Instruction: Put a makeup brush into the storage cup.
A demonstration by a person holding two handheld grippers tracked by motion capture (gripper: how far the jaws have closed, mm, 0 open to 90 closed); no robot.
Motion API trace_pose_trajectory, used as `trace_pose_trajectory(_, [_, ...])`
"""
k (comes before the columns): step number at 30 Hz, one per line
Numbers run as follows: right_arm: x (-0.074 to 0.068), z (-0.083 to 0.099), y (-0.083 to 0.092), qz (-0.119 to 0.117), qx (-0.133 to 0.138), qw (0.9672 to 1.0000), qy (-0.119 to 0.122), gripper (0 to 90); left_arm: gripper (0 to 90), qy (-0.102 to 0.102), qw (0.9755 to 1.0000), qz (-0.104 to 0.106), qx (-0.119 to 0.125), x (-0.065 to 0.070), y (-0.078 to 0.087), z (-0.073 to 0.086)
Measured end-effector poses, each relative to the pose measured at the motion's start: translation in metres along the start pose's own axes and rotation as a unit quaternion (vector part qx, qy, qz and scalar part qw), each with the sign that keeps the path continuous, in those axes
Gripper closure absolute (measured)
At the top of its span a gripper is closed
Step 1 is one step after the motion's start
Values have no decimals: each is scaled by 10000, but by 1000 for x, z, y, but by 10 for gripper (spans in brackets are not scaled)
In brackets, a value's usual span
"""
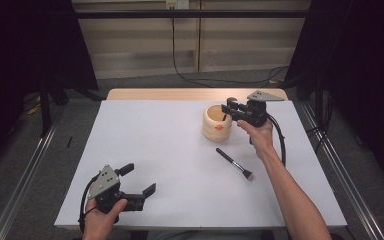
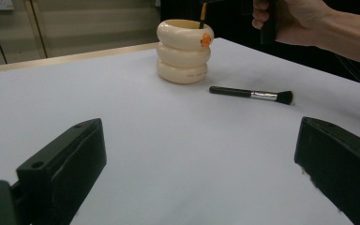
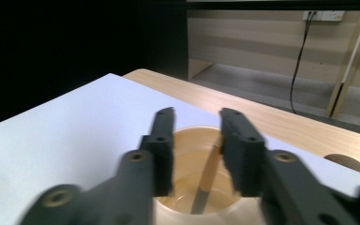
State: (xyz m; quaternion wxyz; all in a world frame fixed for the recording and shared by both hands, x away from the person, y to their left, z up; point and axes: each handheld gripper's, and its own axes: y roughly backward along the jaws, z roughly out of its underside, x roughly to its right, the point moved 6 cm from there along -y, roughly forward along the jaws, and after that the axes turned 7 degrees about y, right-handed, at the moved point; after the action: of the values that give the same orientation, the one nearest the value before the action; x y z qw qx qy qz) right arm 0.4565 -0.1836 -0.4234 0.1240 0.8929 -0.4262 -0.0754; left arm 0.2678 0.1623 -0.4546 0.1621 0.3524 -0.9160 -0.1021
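White table, wooden edge at the back. Right gripper hangs over the cream holder, jaws apart, not pinching the brush leaning upright inside between them. Left gripper sits open, well away from the holder.

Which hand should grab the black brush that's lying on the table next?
The right one, probably. The right tool hovers open over the cream holder, where one brush already stands, and the black brush lies just below that hand. The left tool sits open at the near left corner, far away.
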Motion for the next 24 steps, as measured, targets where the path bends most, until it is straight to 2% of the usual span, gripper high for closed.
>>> trace_pose_trajectory(6, [3, -2, 3, 259, 35, 9997, -36, 203, 25, 1, 10000, 0, 13, -1, 0, 0])
trace_pose_trajectory(9, [6, -2, 7, 442, 85, 9990, -1, 98, 25, 34, 10000, -12, 26, -2, 0, 0])
trace_pose_trajectory(11, [7, -2, 8, 457, 77, 9989, -18, 73, 25, 95, 9999, -6, 40, -3, 0, 0])
trace_pose_trajectory(13, [6, -2, 9, 395, 82, 9992, -16, 68, 24, 2, 10000, -46, 44, -4, 0, -1])
trace_pose_trajectory(18, [4, -2, 11, 326, 104, 9994, -4, 23, 25, 31, 9999, -52, 89, -6, 0, -2])
trace_pose_trajectory(21, [4, 0, 13, 220, -24, 9998, 14, 0, 25, 42, 9999, -68, 118, -8, 1, -2])
trace_pose_trajectory(24, [3, 0, 16, 226, 42, 9997, -36, 0, 25, 46, 9998, -89, 154, -10, 0, -4])
